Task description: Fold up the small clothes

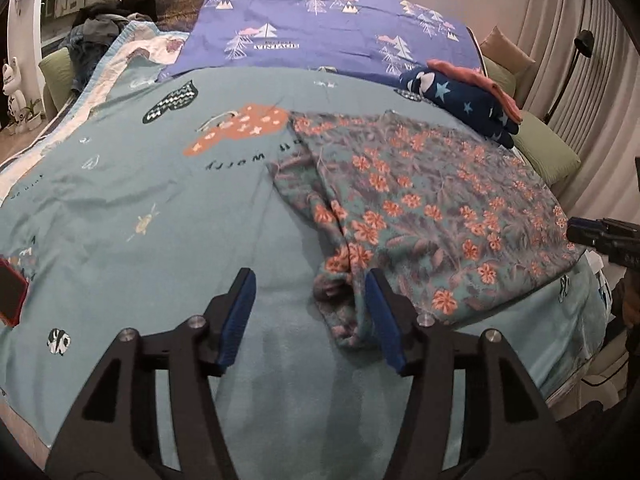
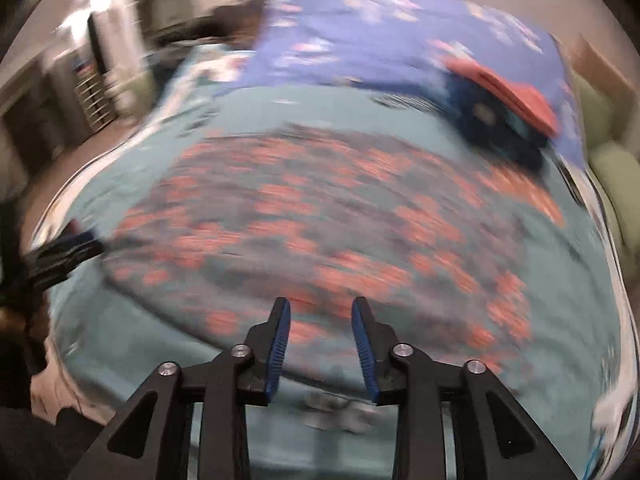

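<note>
Left gripper (image 1: 311,280) of mine is hanging over the teal bedspread (image 1: 120,208) with its jaws apart and nothing pinched; the floral garment (image 1: 420,208) has its sleeve end lying just inside my right-hand blue pad (image 1: 384,320), around 4 o'clock from the gap. That garment is spread flat across the bed from about 12 to 3 o'clock of the left gripper. Right gripper (image 2: 321,308) is also parted and empty, hovering over the near edge of the same floral piece, though its view is badly smeared. Past the garment, up around 1 o'clock, sits a folded navy star-print piece (image 1: 456,100) with a folded coral one (image 1: 480,80) on top, beside the purple tree-print sheet (image 1: 320,28). Over at 9 o'clock there's a red-edged phone (image 1: 12,292).
</note>
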